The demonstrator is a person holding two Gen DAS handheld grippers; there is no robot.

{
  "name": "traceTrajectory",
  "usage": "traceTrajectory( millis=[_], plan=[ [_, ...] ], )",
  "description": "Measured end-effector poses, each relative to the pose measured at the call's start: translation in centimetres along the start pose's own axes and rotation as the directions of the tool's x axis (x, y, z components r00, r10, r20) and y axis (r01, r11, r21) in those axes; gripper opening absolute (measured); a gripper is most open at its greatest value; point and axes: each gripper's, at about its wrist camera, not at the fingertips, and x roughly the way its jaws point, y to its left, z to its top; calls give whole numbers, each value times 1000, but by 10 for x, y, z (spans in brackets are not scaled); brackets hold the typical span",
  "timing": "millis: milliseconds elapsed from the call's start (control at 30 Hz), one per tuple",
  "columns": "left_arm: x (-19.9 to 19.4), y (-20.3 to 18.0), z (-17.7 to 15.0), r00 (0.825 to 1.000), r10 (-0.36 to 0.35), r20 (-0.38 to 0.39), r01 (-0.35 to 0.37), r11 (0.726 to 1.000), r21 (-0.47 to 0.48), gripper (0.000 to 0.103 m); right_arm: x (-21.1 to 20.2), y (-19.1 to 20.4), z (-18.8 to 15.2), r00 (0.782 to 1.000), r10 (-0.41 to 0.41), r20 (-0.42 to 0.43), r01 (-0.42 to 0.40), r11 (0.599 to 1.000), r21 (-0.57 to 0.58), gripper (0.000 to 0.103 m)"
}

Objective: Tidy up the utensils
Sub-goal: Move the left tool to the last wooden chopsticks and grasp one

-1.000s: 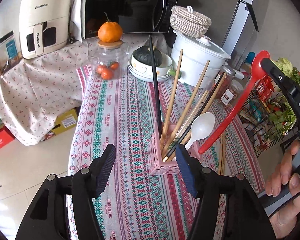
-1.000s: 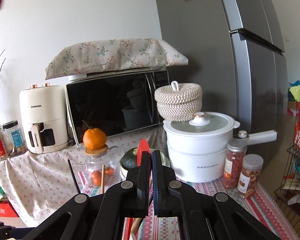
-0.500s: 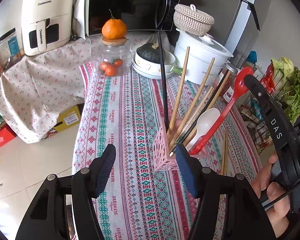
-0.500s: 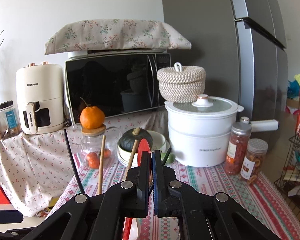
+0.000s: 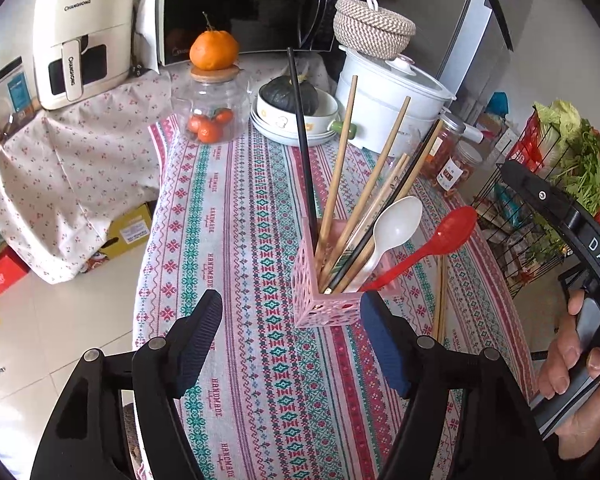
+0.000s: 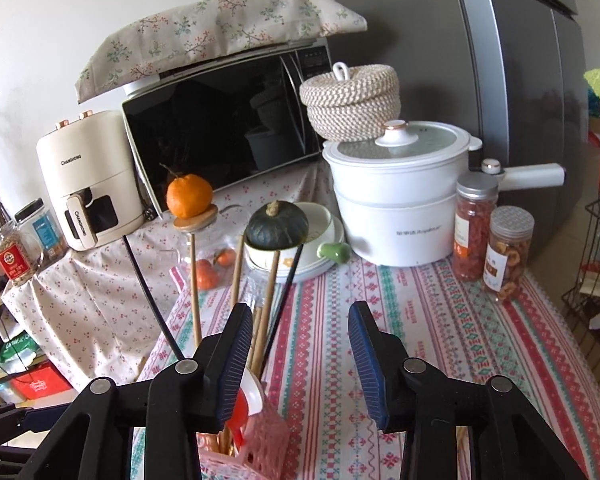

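A pink lattice holder (image 5: 324, 304) stands on the striped tablecloth (image 5: 236, 216), just ahead of my left gripper (image 5: 290, 312). Its jaws are opening, and their pads touch nothing. Inside the holder lean wooden chopsticks (image 5: 340, 160), a black chopstick (image 5: 300, 140), a white spoon (image 5: 396, 224) and a red spoon (image 5: 420, 256). My right gripper (image 6: 298, 312) hovers above the holder (image 6: 260, 440). Its jaws are opening with nothing between them, and the red spoon (image 6: 240, 412) sits below its left finger. A loose pair of chopsticks (image 5: 440, 300) lies on the cloth to the right of the holder.
At the table's far end stand a jar of oranges (image 5: 210, 112), a bowl with a dark squash (image 5: 288, 112), a white pot (image 6: 400, 200) and two snack jars (image 6: 508, 252). A microwave (image 6: 228, 128) and air fryer (image 5: 84, 36) are behind. A wire rack of greens (image 5: 560, 184) stands right.
My right gripper has let go of the red spoon, which now leans in the holder, and its jaws have parted wide. The left jaws have spread a little.
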Motion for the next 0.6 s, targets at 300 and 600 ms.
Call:
traceTrajectory(
  millis=[300,600],
  plan=[
    [5,-30,-14,1000,-2,-21,3,999,43,82,-4,-57,-14,981,-48,-185,55,998,30,69],
    [23,-73,-29,997,7,-77,4,991,137,82,18,-120,-50,870,-128,-475,183,980,72,77]
  ],
)
